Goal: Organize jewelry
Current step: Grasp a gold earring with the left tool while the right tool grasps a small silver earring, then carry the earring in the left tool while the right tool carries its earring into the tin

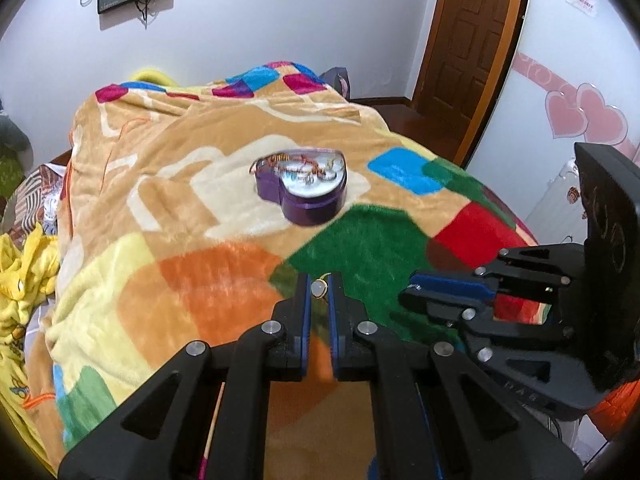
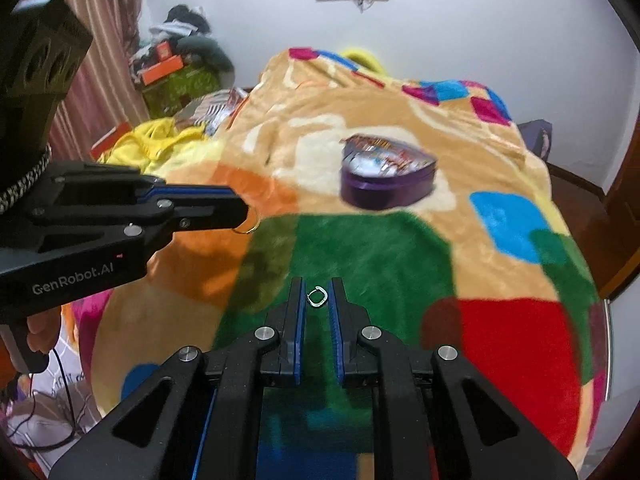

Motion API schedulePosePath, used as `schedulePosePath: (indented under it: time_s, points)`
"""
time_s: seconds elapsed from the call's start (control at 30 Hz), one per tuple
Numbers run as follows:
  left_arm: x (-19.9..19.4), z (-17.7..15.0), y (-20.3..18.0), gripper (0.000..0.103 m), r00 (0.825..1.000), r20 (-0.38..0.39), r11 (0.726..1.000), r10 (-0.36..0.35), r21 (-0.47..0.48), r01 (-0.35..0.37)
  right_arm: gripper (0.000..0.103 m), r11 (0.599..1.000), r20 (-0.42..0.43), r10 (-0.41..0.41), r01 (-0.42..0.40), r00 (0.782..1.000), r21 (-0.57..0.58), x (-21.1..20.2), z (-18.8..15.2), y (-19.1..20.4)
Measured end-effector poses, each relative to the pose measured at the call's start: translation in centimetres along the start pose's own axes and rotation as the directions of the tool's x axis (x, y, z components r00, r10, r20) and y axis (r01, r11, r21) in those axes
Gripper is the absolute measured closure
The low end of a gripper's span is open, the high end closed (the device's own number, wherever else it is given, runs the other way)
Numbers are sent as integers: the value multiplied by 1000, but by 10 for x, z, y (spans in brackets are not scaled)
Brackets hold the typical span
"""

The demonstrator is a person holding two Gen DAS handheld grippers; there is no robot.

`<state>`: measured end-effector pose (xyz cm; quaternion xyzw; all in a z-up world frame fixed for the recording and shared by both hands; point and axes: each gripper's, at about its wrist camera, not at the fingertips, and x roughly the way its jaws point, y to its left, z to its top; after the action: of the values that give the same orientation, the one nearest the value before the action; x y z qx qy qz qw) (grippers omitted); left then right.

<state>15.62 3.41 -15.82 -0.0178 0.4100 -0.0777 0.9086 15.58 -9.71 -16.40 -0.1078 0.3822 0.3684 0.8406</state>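
We see the purple heart-shaped jewelry box (image 1: 301, 189), lid open and holding tangled pieces, resting on the blanket (image 1: 224, 280) near the middle of the bed. Our left tool (image 1: 319, 289) is nearly closed on a gold ring with a pale stone (image 1: 320, 289), raised above the green patch toward the bed's near edge. Our right tool (image 2: 318, 297) is likewise narrowed around a small silver ring (image 2: 317, 297), just beside the left tool.

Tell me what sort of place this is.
Most likely a bedroom in a home: a bed under a patchwork blanket, a wooden door, and piled clothes and boxes in the corner.
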Motion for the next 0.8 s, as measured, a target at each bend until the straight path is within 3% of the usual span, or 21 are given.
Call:
schedulePosePath:
  time_s: [0.4, 0.8]
  points:
    - [4, 38, 3, 96, 998, 57, 999, 16, 33, -18, 93, 999, 115, -46, 44, 992, 25, -18, 34, -30]
    - [35, 66, 15, 96, 998, 61, 999, 29, 43, -32, 93, 996, 163, -46, 34, 985, 78, -2, 62, -58]
